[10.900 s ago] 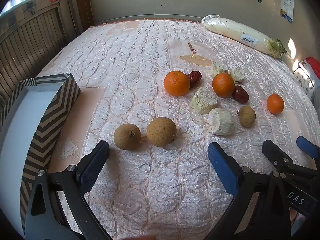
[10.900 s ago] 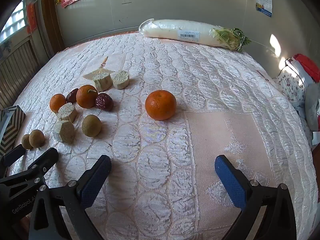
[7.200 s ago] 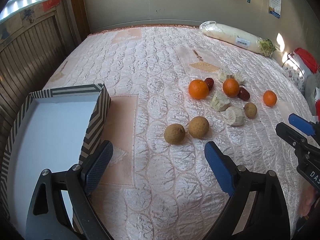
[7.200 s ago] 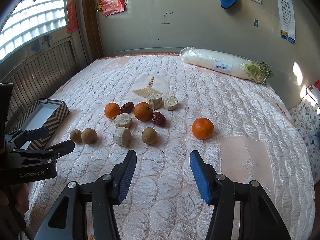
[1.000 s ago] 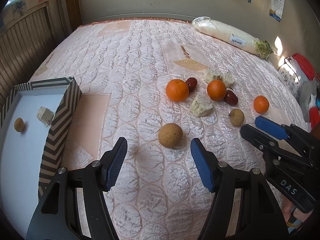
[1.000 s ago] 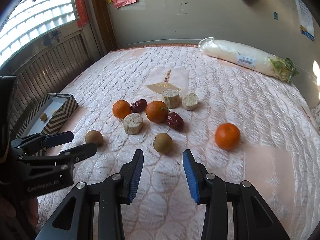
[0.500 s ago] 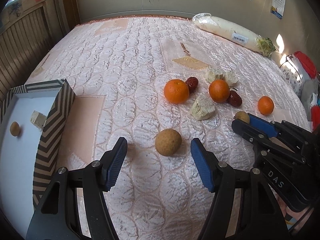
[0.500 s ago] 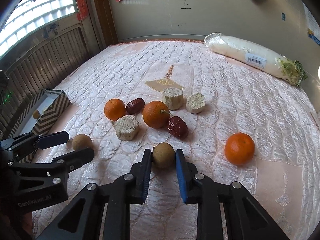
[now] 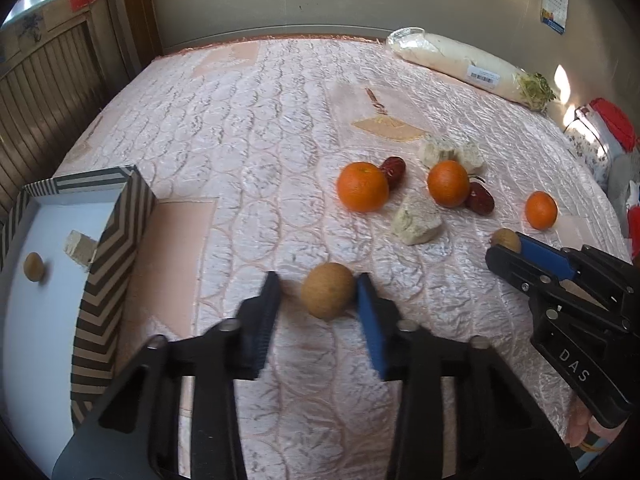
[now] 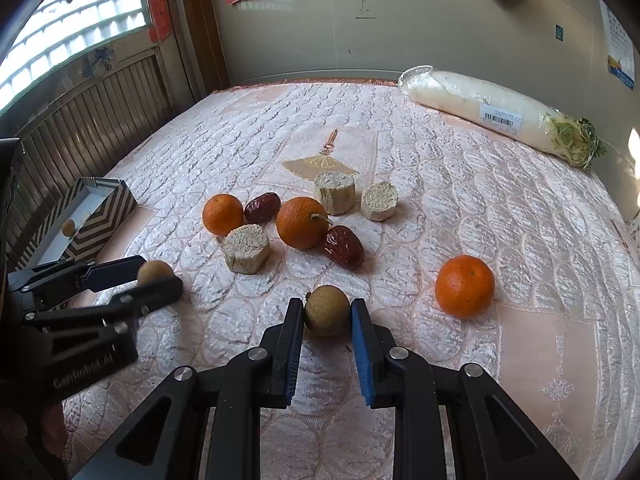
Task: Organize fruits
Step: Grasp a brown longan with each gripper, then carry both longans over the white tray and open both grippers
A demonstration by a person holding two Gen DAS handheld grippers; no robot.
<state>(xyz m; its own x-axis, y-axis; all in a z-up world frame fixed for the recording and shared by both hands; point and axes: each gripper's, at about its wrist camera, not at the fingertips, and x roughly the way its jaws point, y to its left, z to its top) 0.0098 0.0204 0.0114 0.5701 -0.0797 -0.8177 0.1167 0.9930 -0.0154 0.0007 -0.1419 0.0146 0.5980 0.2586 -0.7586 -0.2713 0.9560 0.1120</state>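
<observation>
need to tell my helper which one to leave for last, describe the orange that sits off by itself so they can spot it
On the pink quilted bedspread, find the cluster of fruit in the middle, then look toward the side where the wrapped white radish lies. The lone orange sits there on its own, just beyond the right gripper. Unlike the other two oranges, it touches no date or pale chunk.

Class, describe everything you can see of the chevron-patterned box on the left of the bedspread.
The chevron-patterned box is an open, lidless rectangular tray, cardboard by its look, with brown-and-cream zigzag walls and a plain pale floor. It rests flat on the bedspread near its left edge. Inside lie a small round brown fruit and a pale cut chunk, apart from each other.
</observation>
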